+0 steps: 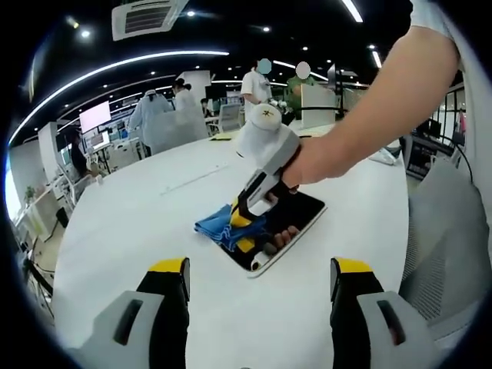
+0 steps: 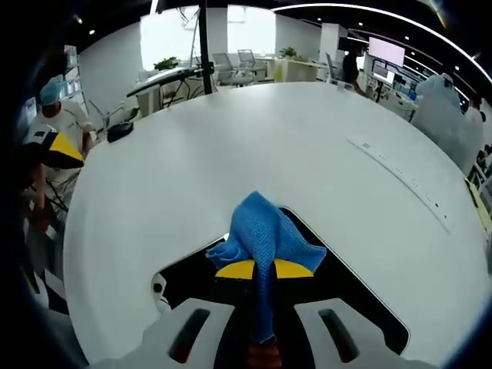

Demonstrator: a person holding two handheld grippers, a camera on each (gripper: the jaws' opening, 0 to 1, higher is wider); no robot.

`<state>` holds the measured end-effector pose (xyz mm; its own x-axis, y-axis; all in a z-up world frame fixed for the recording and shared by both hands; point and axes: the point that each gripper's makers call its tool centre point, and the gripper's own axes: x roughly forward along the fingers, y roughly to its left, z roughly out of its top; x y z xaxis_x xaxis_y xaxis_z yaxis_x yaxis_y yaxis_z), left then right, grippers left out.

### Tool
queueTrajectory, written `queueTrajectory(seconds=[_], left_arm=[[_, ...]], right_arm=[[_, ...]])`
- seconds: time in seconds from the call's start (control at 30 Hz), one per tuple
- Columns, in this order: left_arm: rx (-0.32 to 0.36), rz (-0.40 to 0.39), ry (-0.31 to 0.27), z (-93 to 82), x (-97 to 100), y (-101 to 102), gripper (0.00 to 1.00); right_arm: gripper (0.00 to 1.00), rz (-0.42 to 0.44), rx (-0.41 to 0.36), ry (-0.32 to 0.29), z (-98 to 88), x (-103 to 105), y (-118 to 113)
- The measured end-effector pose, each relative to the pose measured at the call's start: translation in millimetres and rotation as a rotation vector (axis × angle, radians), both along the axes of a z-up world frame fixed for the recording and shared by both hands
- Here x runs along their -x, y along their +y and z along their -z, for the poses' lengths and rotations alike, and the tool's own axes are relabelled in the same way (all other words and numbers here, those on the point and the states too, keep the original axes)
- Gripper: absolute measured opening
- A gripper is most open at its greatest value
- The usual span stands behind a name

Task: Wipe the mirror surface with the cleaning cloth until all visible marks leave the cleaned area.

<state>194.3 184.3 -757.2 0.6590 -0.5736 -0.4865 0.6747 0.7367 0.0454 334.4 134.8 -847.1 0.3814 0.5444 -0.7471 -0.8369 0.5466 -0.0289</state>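
A dark rectangular mirror (image 1: pixel 307 209) with a white frame lies flat on the white table. My right gripper (image 1: pixel 242 231), held in a person's hand, presses down on the mirror's left end, shut on a blue cleaning cloth (image 1: pixel 217 223). In the right gripper view the cloth (image 2: pixel 265 231) bunches up between the closed yellow tips of that gripper (image 2: pixel 265 270), with the mirror (image 2: pixel 350 296) beneath. My left gripper (image 1: pixel 261 269) hovers open in front of the mirror, holding nothing. Its yellow tip (image 2: pixel 55 147) shows at the far left edge.
The round white table (image 1: pixel 138 231) spreads wide around the mirror. A grey chair (image 1: pixel 450 246) stands at its right side. A small black object (image 2: pixel 119 131) lies near the far table edge. Several people stand by desks beyond the table.
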Motion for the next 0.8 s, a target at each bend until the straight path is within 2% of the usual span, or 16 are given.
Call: queueTrajectory(seconds=[0.8], left_arm=[[-0.004,0.001,-0.002,-2.2,4.7,-2.6,0.74]], right_arm=[[0.02,-0.022,-0.007,0.002,-1.2,18.3,6.3]])
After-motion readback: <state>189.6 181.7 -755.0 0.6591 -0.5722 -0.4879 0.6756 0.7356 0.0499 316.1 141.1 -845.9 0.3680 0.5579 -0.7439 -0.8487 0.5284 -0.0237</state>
